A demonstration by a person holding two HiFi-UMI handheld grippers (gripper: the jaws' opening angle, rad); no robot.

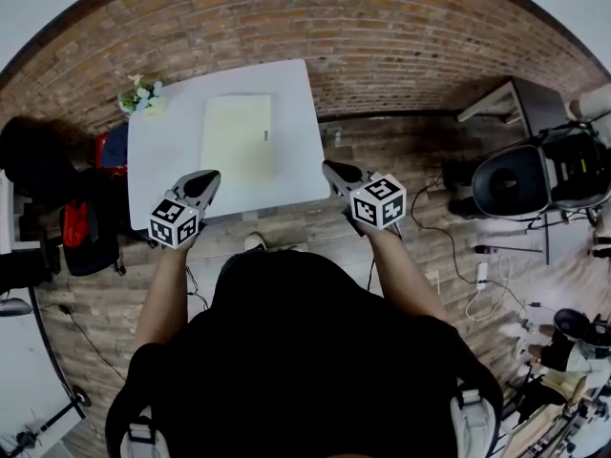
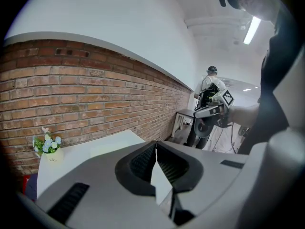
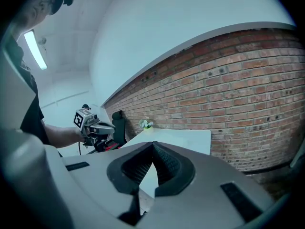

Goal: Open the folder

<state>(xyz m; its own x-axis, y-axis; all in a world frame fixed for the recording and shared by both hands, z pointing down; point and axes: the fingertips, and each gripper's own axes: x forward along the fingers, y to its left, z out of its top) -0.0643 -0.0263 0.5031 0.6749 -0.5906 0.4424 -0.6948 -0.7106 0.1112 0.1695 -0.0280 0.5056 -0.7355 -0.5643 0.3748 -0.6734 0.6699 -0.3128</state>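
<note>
Folder [image 1: 237, 136] flat on table [image 1: 160, 156], long axis toward wall [image 1: 382, 46]; left tongs [image 1: 210, 176] and right tongs [image 1: 330, 168] pressed together.

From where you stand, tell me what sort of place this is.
Probably a workshop or lab room: a red brick wall, a white square table and loose white cables on the wood-plank floor.

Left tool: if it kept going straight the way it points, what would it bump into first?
Probably the white table, by the pale folder's near left corner. The left tool points that way, but depth is unclear, so it might touch the folder first.
</note>
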